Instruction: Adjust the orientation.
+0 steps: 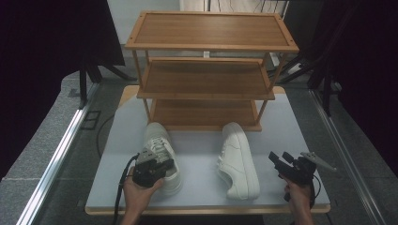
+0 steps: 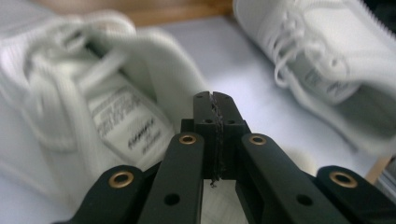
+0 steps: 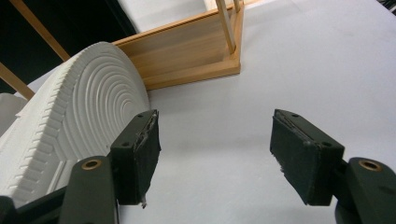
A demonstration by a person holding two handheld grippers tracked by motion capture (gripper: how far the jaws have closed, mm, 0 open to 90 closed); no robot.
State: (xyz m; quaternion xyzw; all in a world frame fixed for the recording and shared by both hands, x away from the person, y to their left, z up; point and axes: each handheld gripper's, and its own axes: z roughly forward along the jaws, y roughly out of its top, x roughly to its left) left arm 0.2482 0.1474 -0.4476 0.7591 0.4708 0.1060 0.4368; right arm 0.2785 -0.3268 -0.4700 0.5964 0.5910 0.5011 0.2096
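**Two soft white sneakers waiting in front of the shoe rack**

Nearest, the left tongs (image 1: 157,165) sit at the heel opening of the left sneaker (image 1: 162,143), which stands upright on the counter (image 1: 202,190). In the left gripper view the jaws are pressed flat together; whether a sliver of the collar is pinched between them I cannot tell, as the tips hide what lies behind. The right tongs (image 1: 278,161) hover level near the counter's right edge, jaws wide apart with nothing between them, just beside the right sneaker (image 1: 238,161), which lies tipped on its side with its ribbed sole (image 3: 79,116) turned toward them.

Both shoes look light and pliable: a padded collar and loose laces that will give under pressure, and a firmer rubber sole. The heel collar or the side wall next to the tongue label (image 2: 123,123) seems the best hold; the laces would likely slip or stretch.

Beyond stands the three-tier wooden shoe rack (image 1: 206,70), its shelves bare.
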